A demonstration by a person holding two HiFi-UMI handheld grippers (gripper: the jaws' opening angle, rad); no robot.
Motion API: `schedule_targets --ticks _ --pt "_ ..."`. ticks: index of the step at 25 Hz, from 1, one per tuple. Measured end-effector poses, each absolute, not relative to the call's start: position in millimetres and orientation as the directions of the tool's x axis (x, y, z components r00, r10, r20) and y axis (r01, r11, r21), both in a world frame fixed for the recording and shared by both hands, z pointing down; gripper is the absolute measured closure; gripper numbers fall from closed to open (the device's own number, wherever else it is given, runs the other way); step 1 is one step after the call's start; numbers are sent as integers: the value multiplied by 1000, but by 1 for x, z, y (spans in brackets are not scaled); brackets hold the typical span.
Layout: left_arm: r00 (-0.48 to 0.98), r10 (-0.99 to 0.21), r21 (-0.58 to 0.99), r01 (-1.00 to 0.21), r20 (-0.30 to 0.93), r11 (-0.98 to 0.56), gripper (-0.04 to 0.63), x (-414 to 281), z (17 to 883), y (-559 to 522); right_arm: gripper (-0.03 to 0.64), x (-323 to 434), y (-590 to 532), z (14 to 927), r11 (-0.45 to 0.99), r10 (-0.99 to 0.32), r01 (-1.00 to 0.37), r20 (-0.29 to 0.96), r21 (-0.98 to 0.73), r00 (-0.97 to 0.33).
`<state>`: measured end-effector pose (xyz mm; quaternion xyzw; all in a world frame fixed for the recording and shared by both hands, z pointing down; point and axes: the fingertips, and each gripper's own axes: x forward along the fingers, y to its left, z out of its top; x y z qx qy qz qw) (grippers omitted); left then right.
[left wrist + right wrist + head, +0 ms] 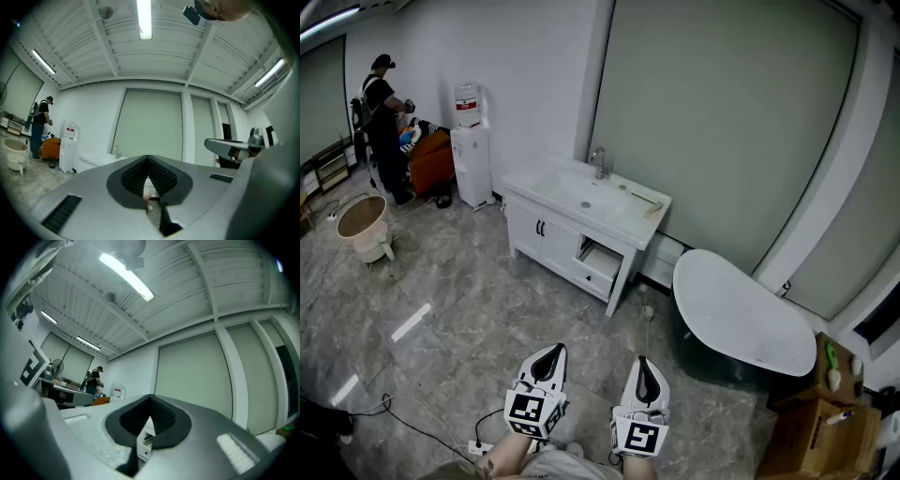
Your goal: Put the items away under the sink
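The white sink cabinet (pixel 546 217) stands against the far wall, with a faucet (pixel 598 161) at its back. Its two doors (pixel 539 231) are closed. On its right side a drawer (pixel 601 262) is pulled out. A small pale item (pixel 645 199) lies on the counter right of the basin. Both grippers are low in the head view, well short of the cabinet and pointing towards it. The left gripper (pixel 551 352) is shut and holds nothing. The right gripper (pixel 643 364) is shut and empty too. Through the left gripper's (pixel 148 160) slit I see only a sliver of the cabinet.
A white bathtub (pixel 741 314) sits right of the cabinet. Cardboard boxes (pixel 820 417) at the far right carry a green bottle (pixel 831 355) and other small items. A water dispenser (pixel 470 155), a person (pixel 384 122) and a bucket (pixel 363 225) are at the left. Cables (pixel 412 417) lie on the marble floor.
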<state>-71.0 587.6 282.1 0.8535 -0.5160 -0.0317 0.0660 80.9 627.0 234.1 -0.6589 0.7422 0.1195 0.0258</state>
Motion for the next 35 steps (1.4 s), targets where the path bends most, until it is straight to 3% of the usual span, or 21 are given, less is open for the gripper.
schedule_targets --ticks 18,24,25,26,28,29,31,35 --pt "462 -886 131 -881 39 -454 586 -52 284 586 618 97 624 234 113 -972 -984 -189 139 -138" --pt "525 -849 153 -845 57 -512 583 -30 285 576 617 114 614 233 195 -954 -980 -224 41 -199" --pt "536 -842 168 -837 55 -521 563 -27 286 575 594 116 612 234 214 -950 -977 -229 28 -214" --pt "546 -836 186 -828 50 -529 495 -24 287 573 484 118 610 236 227 -946 -974 -233 18 -225" --pt "557 -830 220 -814 38 -537 371 -21 287 567 358 121 605 241 239 -943 -971 -234 14 -235" --pt "557 -829 230 -812 35 -536 320 -19 287 564 353 124 602 242 238 -944 -971 -232 17 -235" --pt "556 -830 231 -813 39 -534 281 -17 287 560 351 129 599 244 233 -946 -972 -228 22 -232" --pt "560 -826 221 -815 63 -535 270 -14 290 552 351 132 589 248 240 -946 -971 -221 19 -238"
